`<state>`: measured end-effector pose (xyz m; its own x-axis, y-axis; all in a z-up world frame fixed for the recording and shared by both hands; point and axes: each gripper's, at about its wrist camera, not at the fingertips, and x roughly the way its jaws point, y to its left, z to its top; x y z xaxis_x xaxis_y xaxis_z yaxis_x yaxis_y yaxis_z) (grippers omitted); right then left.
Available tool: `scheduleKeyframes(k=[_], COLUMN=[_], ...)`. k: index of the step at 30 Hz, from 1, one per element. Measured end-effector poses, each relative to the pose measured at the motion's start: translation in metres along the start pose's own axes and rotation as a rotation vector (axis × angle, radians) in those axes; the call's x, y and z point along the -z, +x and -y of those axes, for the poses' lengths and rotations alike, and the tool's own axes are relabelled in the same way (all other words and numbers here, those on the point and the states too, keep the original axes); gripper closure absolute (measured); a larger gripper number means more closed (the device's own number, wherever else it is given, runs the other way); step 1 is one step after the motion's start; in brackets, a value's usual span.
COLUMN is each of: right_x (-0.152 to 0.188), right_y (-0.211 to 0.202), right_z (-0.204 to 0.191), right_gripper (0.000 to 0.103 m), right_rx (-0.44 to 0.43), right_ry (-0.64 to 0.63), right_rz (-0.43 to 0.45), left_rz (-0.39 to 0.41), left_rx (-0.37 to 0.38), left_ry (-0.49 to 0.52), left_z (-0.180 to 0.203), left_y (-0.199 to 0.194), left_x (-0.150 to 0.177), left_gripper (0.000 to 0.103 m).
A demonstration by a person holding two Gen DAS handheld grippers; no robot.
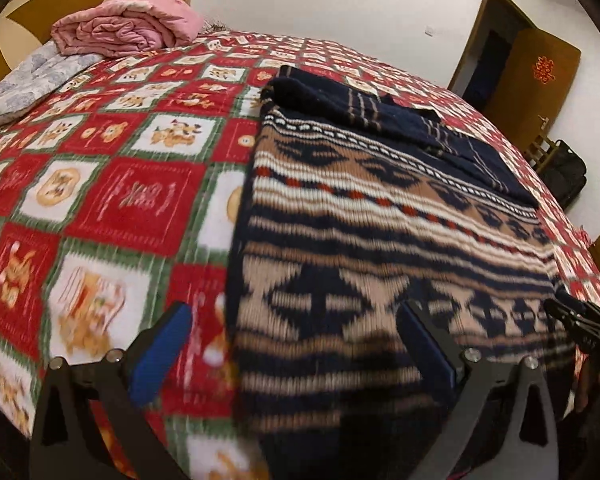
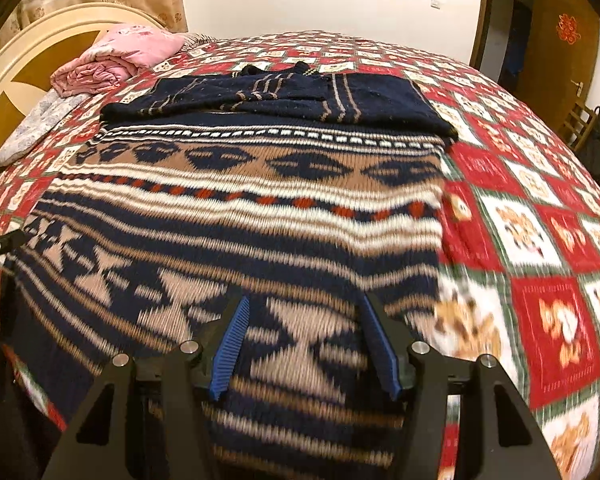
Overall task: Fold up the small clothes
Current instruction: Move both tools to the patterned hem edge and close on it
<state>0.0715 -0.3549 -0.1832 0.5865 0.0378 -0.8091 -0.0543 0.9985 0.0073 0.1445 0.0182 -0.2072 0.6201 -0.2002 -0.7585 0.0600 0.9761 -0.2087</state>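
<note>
sweater [image 2: 240, 216] flat on bedspread [image 2: 540, 240] | both grippers' fingers [image 2: 228, 344] apart

The left wrist camera is looking from low over the near left edge of the patterned sweater [image 1: 380, 216], facing up the bed [image 1: 100, 184] toward the headboard [image 1: 16, 28] and the door [image 1: 540, 68]. The right wrist camera is sitting close above the sweater's near right part, facing the same way. Both are sharing the sweater, the pink quilt [image 2: 120, 60], the headboard and the door.
</note>
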Motion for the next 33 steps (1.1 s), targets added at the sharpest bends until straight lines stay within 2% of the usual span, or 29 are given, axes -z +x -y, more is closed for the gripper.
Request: scheduleKeyframes(k=[8, 17, 22, 26, 29, 31, 33], right_x=[0.030, 0.058, 0.073, 0.084, 0.094, 0.100, 0.104], right_y=[-0.021, -0.043, -0.050, -0.057, -0.062, -0.064, -0.067], right_z=[0.002, 0.014, 0.032, 0.034, 0.031, 0.028, 0.025], right_gripper=[0.044, 0.044, 0.044, 0.044, 0.044, 0.044, 0.047], right_rx=[0.006, -0.011, -0.010, -0.035, -0.052, -0.060, -0.078], right_ry=[0.010, 0.082, 0.139, 0.157, 0.151, 0.140, 0.128], right_rz=[0.000, -0.026, -0.049, -0.054, -0.064, -0.067, -0.069], left_rz=[0.020, -0.035, -0.087, -0.072, -0.070, -0.067, -0.069], left_rx=[-0.006, 0.024, 0.055, 0.071, 0.083, 0.092, 0.093], left_ry=[0.040, 0.041, 0.053, 0.042, 0.033, 0.027, 0.022], left_z=[-0.003, -0.001, 0.003, 0.001, -0.001, -0.004, -0.004], left_y=[-0.026, -0.034, -0.026, -0.028, -0.030, -0.032, -0.033], left_x=[0.032, 0.057, 0.064, 0.064, 0.065, 0.066, 0.067], left_gripper=[0.000, 0.002, 0.021, 0.026, 0.035, 0.044, 0.047])
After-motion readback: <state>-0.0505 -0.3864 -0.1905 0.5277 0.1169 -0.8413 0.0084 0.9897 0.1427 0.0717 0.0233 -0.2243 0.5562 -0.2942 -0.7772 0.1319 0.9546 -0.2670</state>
